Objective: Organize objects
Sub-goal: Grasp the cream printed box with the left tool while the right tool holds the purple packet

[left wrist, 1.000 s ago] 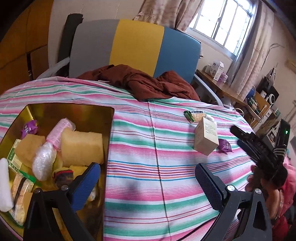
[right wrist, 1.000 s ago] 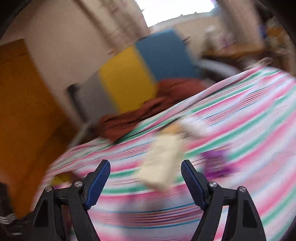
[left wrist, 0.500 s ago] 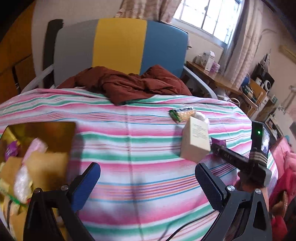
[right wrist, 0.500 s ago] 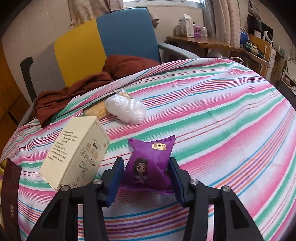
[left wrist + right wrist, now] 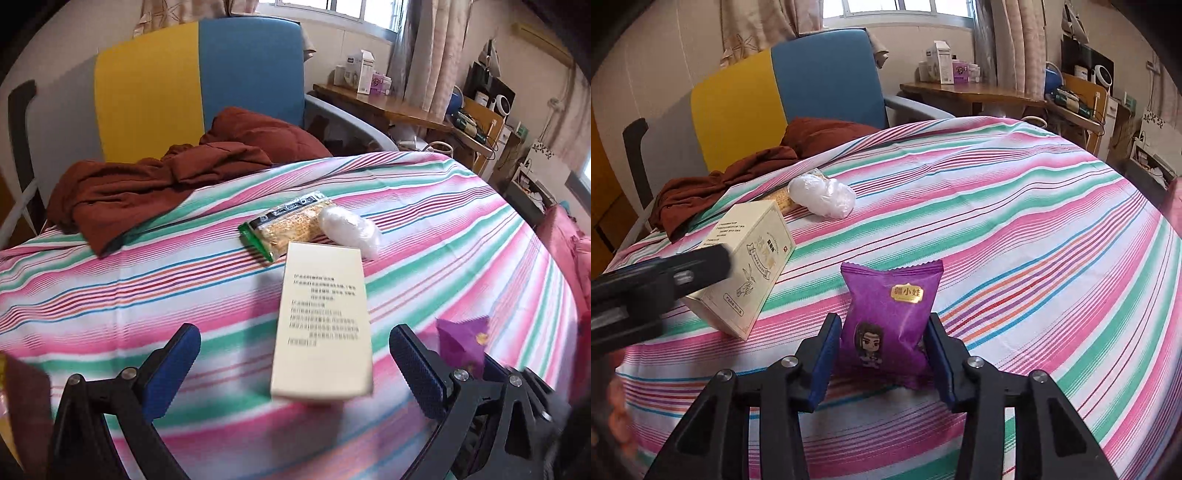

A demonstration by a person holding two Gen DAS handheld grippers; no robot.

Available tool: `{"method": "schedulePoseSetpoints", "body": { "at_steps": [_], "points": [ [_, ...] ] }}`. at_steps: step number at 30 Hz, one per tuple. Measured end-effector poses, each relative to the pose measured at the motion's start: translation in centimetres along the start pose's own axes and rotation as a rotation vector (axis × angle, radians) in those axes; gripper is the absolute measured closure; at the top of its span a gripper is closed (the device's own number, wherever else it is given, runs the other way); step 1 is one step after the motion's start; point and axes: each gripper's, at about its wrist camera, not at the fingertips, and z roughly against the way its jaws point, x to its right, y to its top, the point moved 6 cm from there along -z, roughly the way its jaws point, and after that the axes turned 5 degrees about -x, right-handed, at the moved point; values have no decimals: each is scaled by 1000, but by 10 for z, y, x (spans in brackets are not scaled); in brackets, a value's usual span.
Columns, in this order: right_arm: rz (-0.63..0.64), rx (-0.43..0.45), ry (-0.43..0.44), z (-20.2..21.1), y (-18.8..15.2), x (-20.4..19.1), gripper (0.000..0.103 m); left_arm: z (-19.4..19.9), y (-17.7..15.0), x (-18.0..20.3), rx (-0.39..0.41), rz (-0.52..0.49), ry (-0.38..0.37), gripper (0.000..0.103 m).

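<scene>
A purple snack packet (image 5: 890, 314) stands upright on the striped tablecloth (image 5: 1015, 229), and my right gripper (image 5: 882, 322) is shut on it, blue pads pressing both of its sides. The same packet (image 5: 463, 339) shows at the right of the left wrist view. A tall cream box (image 5: 323, 321) with printed text lies just left of it. My left gripper (image 5: 291, 334) is open, one finger on each side of the box's near end, with gaps between pads and box. In the right wrist view the left gripper's black fingers (image 5: 676, 273) reach in, blurred, over the cream box (image 5: 753, 266).
Beyond the box lie a green-edged noodle packet (image 5: 286, 225) and a white plastic-wrapped bundle (image 5: 349, 227). A brown garment (image 5: 166, 177) drapes over the table's far edge against a grey, yellow and blue chair (image 5: 195, 81). A cluttered wooden desk (image 5: 388, 99) stands at the back right.
My left gripper has swung right, away from the gold tin of items, to the cream box. My right gripper has closed on the purple packet and sunk a little.
</scene>
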Motion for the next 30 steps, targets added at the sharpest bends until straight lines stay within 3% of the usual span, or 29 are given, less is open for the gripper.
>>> {"method": "schedulePoseSetpoints", "body": {
  "at_steps": [1,4,8,14,23,30],
  "points": [
    [-3,4,2,0,0,0,57,-6,0,-1,2,-5,18,1],
    [-7,11,3,-1,0,1,57,-21,-1,-3,-5,-22,20,17],
    [-2,17,-4,-2,-1,0,57,-36,-7,-6,-25,-22,-1,52],
    [-2,25,-8,-3,-1,-1,57,-25,-9,-8,45,-18,20,52],
    [-5,39,-23,-1,-2,0,58,21,-24,-17,205,-31,72,52],
    [-26,59,-37,9,-5,2,58,51,-55,-32,230,-9,58,52]
  ]
}}
